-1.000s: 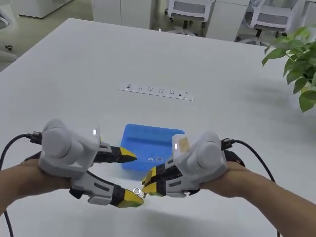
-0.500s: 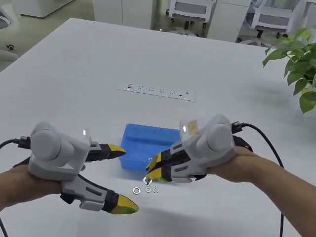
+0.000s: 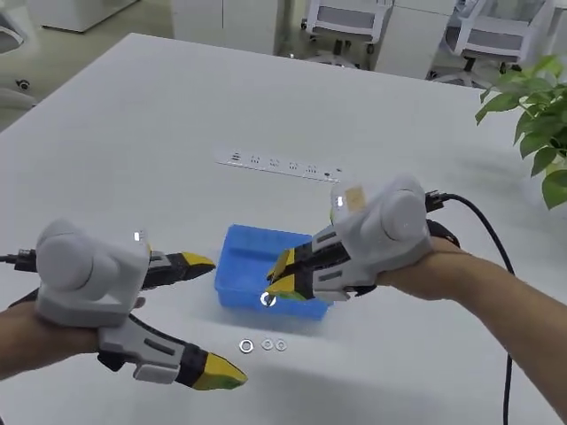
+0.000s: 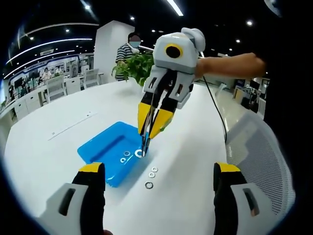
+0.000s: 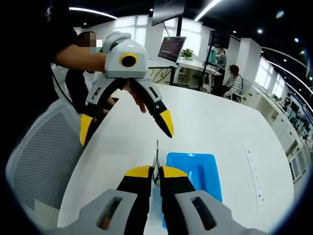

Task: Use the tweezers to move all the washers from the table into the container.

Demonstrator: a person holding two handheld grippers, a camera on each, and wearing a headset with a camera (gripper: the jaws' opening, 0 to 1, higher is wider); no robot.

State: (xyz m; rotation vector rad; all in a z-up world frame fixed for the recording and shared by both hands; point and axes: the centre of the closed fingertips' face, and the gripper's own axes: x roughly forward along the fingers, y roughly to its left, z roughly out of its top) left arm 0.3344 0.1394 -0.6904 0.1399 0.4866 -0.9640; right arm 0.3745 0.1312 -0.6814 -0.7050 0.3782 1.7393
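While the right gripper [image 3: 282,274] clamps slim metal tweezers [image 4: 145,142] pinching a small silver washer [image 3: 268,300] over the shallow blue plastic container's [image 3: 239,252] six o'clock rim, the left gripper [image 3: 221,320] gapes wide; three loose washers [image 3: 263,345] lie on the white table [image 3: 177,133] just past that rim.

No writing is showing clearly enough to read. The white strip [image 3: 279,166] lying beyond the right gripper [image 3: 276,282] is carrying tiny dark marks; the monitor [image 5: 174,48] ahead is displaying blurred lines.
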